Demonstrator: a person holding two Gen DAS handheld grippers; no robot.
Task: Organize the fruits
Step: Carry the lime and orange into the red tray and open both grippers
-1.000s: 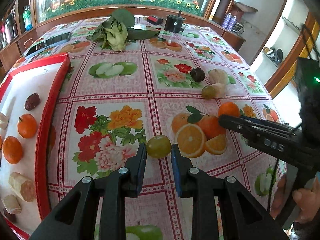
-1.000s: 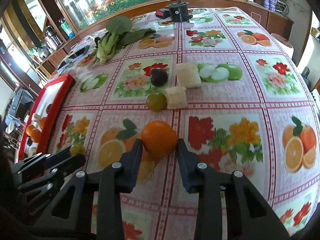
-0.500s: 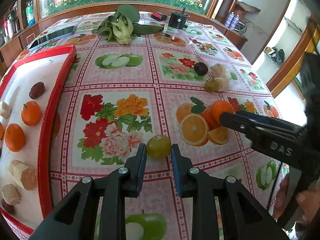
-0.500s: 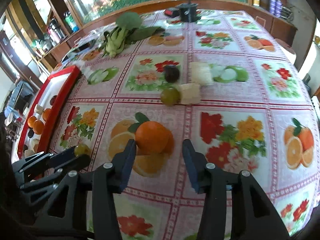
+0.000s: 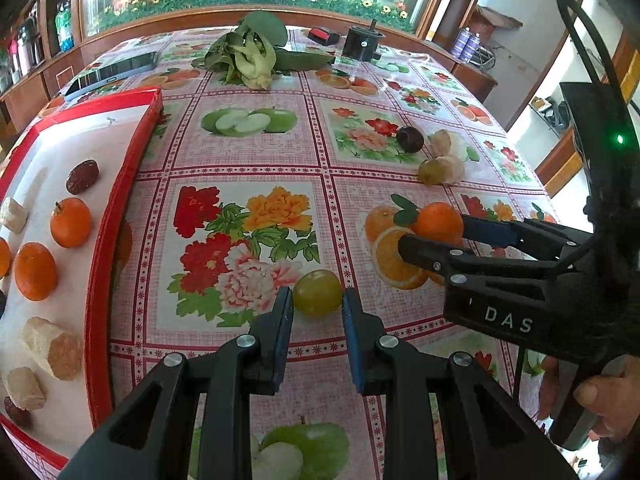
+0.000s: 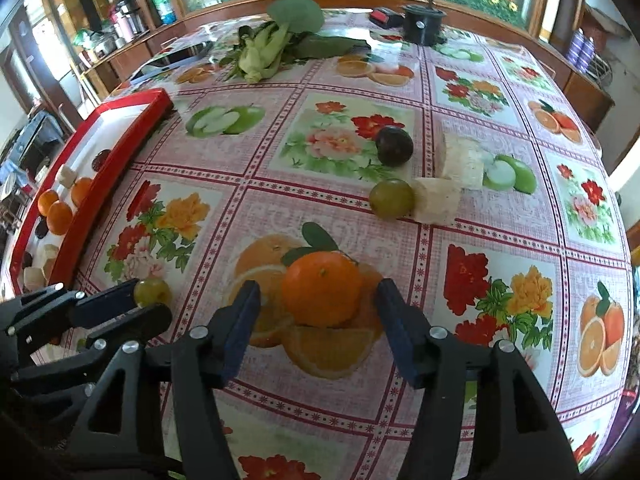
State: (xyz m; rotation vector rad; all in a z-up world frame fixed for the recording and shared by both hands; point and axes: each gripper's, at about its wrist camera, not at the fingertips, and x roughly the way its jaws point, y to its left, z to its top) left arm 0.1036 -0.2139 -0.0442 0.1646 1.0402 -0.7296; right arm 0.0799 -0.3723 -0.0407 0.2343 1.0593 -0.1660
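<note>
My left gripper (image 5: pixel 316 300) is shut on a small green fruit (image 5: pixel 317 292), low over the flowered tablecloth. The same gripper (image 6: pixel 148 300) and fruit (image 6: pixel 152 291) show at the lower left of the right wrist view. An orange (image 6: pixel 322 288) rests on the cloth on a printed orange picture. My right gripper (image 6: pixel 318 300) stands open around it, with a gap on each side. In the left wrist view the right gripper (image 5: pixel 434 232) lies against the orange (image 5: pixel 438 220). A red-rimmed white tray (image 5: pixel 120 220) on the left holds several oranges, a date and pale chunks.
A dark plum (image 6: pixel 394 146), a second green fruit (image 6: pixel 391 199) and two pale chunks (image 6: pixel 436 200) lie beyond the orange. Leafy greens (image 5: pixel 248 56) and a black cylinder (image 5: pixel 362 44) sit at the far side. A hand (image 5: pixel 600 396) holds the right gripper's handle.
My right gripper has opened and let go of the orange, which now sits on the cloth between its spread fingers. The left gripper keeps hold of the green fruit.
</note>
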